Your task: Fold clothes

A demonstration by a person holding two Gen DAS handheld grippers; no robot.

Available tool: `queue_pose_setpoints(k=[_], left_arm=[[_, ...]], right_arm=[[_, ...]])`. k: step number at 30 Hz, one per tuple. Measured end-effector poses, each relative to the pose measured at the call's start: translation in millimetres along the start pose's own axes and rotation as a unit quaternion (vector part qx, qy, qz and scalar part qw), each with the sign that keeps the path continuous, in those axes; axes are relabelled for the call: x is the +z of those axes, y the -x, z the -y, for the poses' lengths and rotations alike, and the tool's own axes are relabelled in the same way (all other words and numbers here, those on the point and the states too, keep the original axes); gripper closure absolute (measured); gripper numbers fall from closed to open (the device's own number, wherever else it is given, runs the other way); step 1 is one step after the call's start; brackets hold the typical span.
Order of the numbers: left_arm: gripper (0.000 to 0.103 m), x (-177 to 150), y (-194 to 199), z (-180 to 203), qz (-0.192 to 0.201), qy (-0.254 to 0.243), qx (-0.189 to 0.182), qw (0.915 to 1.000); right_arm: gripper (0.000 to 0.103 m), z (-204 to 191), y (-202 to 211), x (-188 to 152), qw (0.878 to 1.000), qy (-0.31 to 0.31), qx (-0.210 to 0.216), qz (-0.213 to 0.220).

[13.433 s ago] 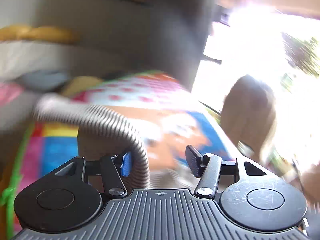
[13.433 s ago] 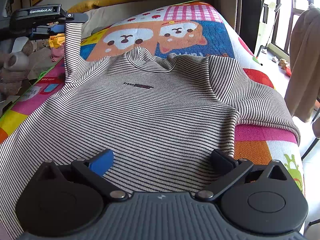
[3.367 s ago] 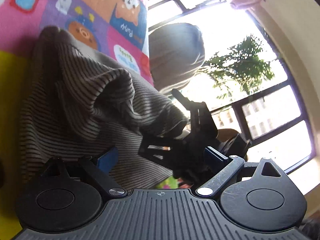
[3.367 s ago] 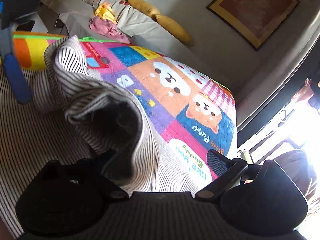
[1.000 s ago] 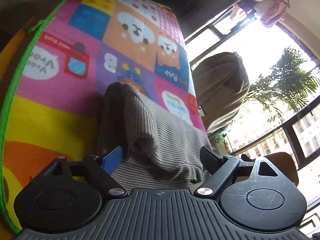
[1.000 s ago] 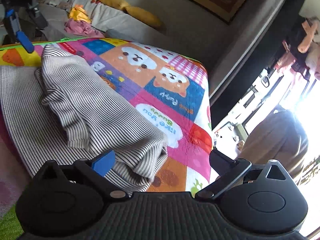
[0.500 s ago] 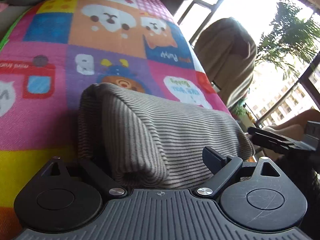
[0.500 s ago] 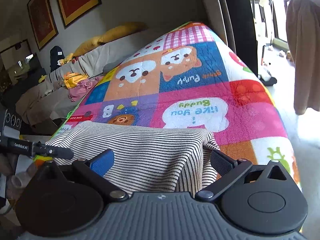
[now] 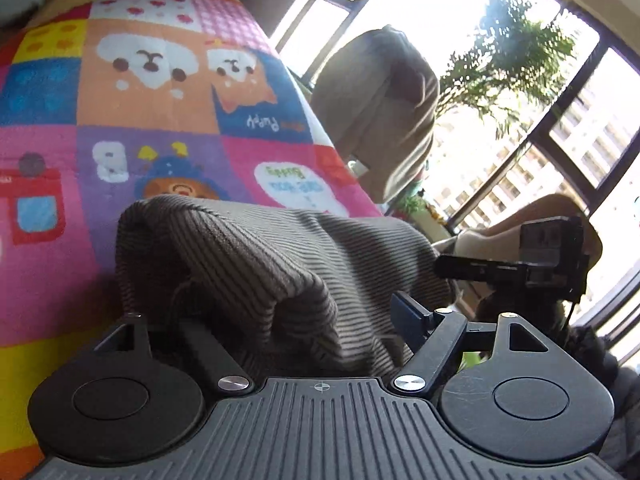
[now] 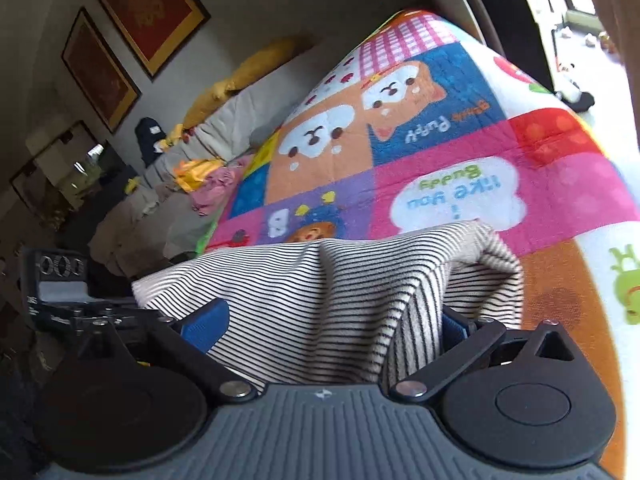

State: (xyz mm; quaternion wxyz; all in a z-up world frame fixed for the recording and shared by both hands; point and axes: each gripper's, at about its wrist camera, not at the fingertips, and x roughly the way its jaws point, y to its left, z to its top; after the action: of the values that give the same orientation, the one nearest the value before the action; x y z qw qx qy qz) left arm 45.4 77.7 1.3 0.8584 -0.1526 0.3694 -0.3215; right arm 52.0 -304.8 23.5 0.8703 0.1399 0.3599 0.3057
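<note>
**Left wrist view: striped top is folded into a bundle, both claws stand around its ends**

Left wrist view shows the striped top [image 9: 256, 264] already folded into a thick bundle that lies on the colourful cartoon blanket [image 9: 120, 120]. I judge that the main folds are done. What is left seems to be a last fold, or to tidy the bundle and put it aside; the near end is not neat, with one layer bulging up and open like a pocket.

The left claw [image 9: 280, 320] points forward and down over this near end. Its jaws have just been closing, but they stand wide, with the bulging fold between them. The right finger [image 9: 408, 314] is clear of the cloth; the left one is hidden behind the fold, so I cannot tell if it presses.

In the right wrist view, the right claw [image 10: 328, 328] stands at the other end of the top [image 10: 320, 292], also tilted down toward the blanket [image 10: 460, 128]. Its jaws are wide apart, and the striped cloth fills the space between them. The blue pad [image 10: 204, 324] on the left lies against the cloth, but I see no pinch. Beyond the left side of this claw, the other claw's body is partly visible.
</note>
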Motion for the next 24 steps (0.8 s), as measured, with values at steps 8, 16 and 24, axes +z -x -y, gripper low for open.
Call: queue_pose_setpoints(k=[8, 16, 24], left_arm=[[0.013, -8.2, 0.4, -36.9, 0.014, 0.1, 0.013, 0.9948], [0.013, 5.3, -45.7, -30.1, -0.004, 0.095, 0.012, 0.9954], [0.018, 4.7, -39.6, -15.7, -0.004, 0.065, -0.061, 0.996]], right_arm=[[0.011, 10.0, 7.5, -15.4, 0.997, 0.027, -0.075, 0.013], [0.018, 26.1, -39.1, -0.6, 0.998, 0.017, -0.062, -0.007], [0.017, 2.1, -24.1, 0.1, 0.999, -0.004, 0.031, -0.015]])
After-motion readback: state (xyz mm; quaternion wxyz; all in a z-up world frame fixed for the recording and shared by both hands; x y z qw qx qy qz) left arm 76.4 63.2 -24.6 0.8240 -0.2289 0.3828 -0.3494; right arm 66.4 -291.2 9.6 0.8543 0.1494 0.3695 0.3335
